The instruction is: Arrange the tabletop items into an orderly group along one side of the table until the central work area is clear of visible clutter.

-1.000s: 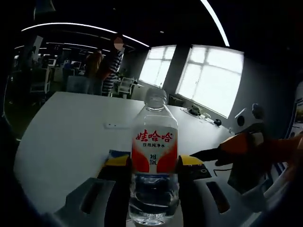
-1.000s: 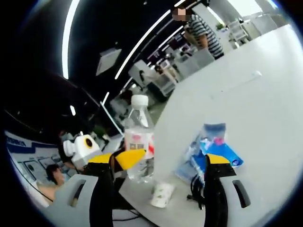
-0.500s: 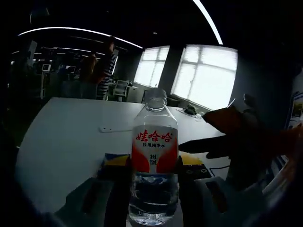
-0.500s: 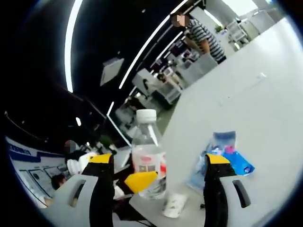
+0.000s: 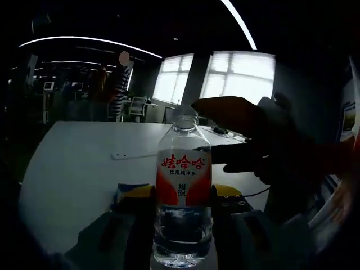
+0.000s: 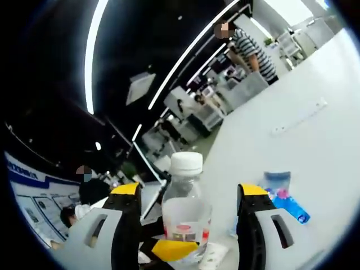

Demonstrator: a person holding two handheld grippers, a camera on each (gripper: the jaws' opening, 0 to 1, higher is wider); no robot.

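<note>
Water bottle (image 5: 184,191) clamped upright in left gripper (image 5: 183,194)

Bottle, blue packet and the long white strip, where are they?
bottle (image 5: 183,185): left gripper view, on its red label.
blue packet (image 6: 284,198): right gripper view, its middle.
white strip (image 6: 298,117): right gripper view, its middle.

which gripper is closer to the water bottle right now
Left. The left gripper has its jaws shut on the water bottle. The right gripper is open, its jaws either side of the bottle, not touching.
</note>
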